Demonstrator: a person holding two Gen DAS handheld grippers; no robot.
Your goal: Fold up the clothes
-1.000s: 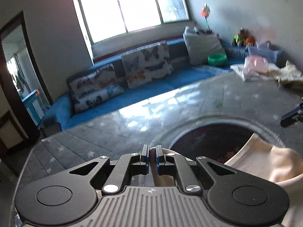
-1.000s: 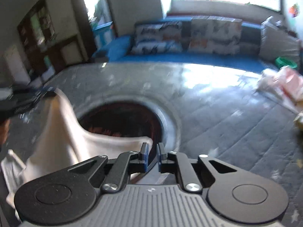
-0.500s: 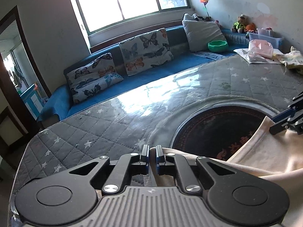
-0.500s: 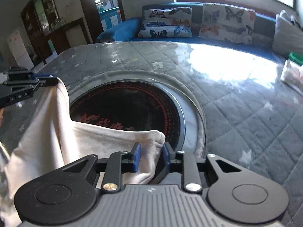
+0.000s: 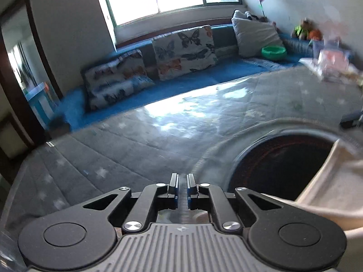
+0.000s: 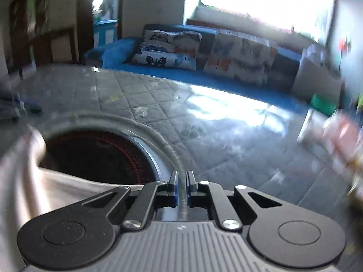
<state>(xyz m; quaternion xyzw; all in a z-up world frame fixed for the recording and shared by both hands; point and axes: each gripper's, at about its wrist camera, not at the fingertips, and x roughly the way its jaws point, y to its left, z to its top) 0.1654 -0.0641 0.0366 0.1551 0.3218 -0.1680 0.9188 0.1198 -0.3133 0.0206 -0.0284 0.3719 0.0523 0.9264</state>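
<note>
Two claws, my left gripper (image 5: 181,189) and right gripper (image 6: 180,189), are pinched nearly closed with cloth trailing beneath each, spreading the cream garment (image 6: 29,192) over the quilted table (image 5: 127,149), so next I'd lower it flat.

Each hand-held gripper fills the bottom of its frame: the left hand-held gripper (image 5: 182,182) and the right hand-held gripper (image 6: 182,180) share a matte black build. A ribbed grey housing sits centrally (bearing a tiny emblem), flanked by round black discs, angled link arms with silver screws, and blue-edged fingers.
</note>
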